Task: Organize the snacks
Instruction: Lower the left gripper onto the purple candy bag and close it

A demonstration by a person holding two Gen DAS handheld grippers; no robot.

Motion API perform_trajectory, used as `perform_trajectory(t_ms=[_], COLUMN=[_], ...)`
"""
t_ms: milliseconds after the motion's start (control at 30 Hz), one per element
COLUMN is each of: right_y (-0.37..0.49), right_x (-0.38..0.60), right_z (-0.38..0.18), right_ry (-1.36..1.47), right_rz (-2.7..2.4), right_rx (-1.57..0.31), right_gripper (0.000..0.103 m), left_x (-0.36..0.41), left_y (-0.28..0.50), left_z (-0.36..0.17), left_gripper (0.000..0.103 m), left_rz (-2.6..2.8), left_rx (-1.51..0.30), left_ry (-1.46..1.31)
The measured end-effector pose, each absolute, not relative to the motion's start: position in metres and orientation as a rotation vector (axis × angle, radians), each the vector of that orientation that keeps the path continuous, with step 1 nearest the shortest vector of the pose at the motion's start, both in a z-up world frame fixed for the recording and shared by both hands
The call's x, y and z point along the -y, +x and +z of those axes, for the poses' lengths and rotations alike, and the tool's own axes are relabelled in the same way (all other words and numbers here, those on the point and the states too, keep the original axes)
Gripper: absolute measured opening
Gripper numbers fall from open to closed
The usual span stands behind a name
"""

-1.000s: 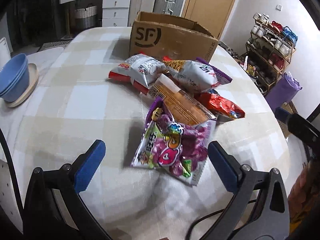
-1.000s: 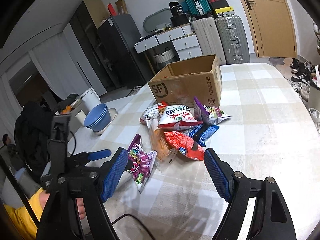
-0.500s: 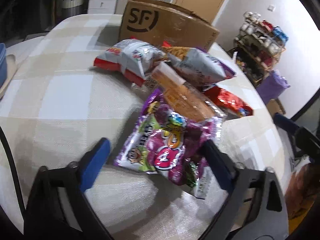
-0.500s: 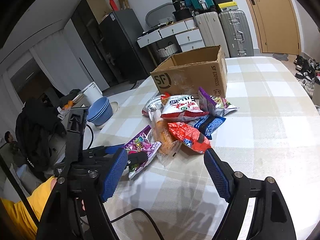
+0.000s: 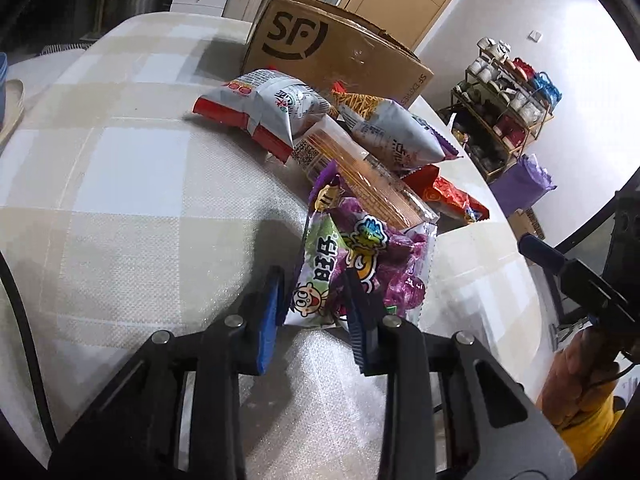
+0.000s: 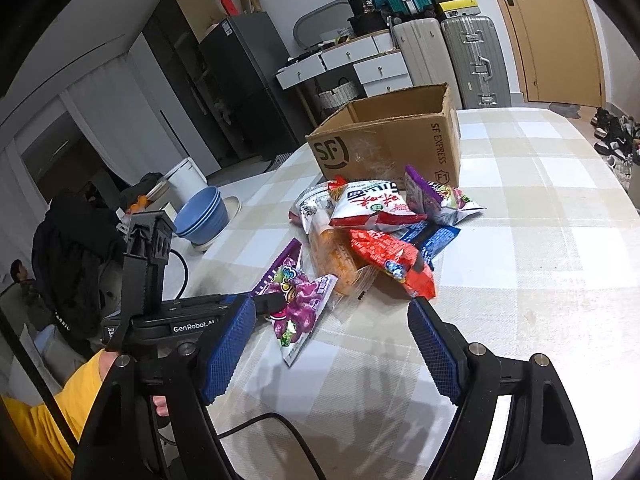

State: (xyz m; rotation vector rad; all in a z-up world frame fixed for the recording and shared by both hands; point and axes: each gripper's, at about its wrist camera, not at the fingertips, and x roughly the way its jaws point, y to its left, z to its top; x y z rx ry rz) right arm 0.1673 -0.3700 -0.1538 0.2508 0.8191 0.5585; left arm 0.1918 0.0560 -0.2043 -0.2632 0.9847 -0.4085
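Left wrist view: the left gripper (image 5: 316, 312) is seen closing on the near end of the purple candy bag (image 5: 360, 256); its jaws were wide apart and short of the bag a second ago, and the bag's corner is now pinched between the blue pads.
Meaning for the task: the pick-up of the first snack is judged to be under way; a lift toward the cardboard box (image 5: 332, 52) at the far side is the likely next step.
Purple candy bag, place: nearest packet of the pile, on the checked tablecloth (image 5: 120, 200), its far end touching the orange cracker pack (image 5: 372, 184).
Right gripper (image 6: 332, 344): held open and empty, unmoved, near right of the pile.
Snack packets counted: seven are made out, namely one purple candy bag, two white-and-red bags, one orange cracker pack, one red packet, one blue packet, one purple-edged bag.
Boxes: one, open-topped.
Grippers: two.
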Motion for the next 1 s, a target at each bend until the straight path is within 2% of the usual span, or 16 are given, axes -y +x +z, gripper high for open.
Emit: perform_trajectory(t_ms=[100,200,533,767,1000], right_y=[0.167,0.168,0.176,0.195,0.21], right_x=[0.368,0.369,0.375,0.377,0.355], right_z=[-0.154,-0.155,-0.159,-0.156,-0.169], right_ry=[0.245,0.248,0.279,0.175,-0.027], right_rz=[0.561,0.555,0.534,0.464,0.472], right_rx=[-0.82,-0.822,-0.843,-0.858,-0.884], right_gripper=[0.081,0.081,0.081,0.08,0.061], left_x=[-0.054,-0.056,-0.078,-0.098,-0.109], left_y=[0.185,0.175,0.16,0.149,0.146], left_z=[-0.202,-0.199,-0.193,-0.182,-0.186], left_gripper=[0.025,0.015,0.012,0.011,0.011], left_rz=[-0.396,-0.408,-0.396,-0.395,-0.394], left_rx=[-0.978,-0.972,-0.949,-0.917,-0.921], left_ry=[-0.258,-0.272,-0.294,-0.327,-0.358])
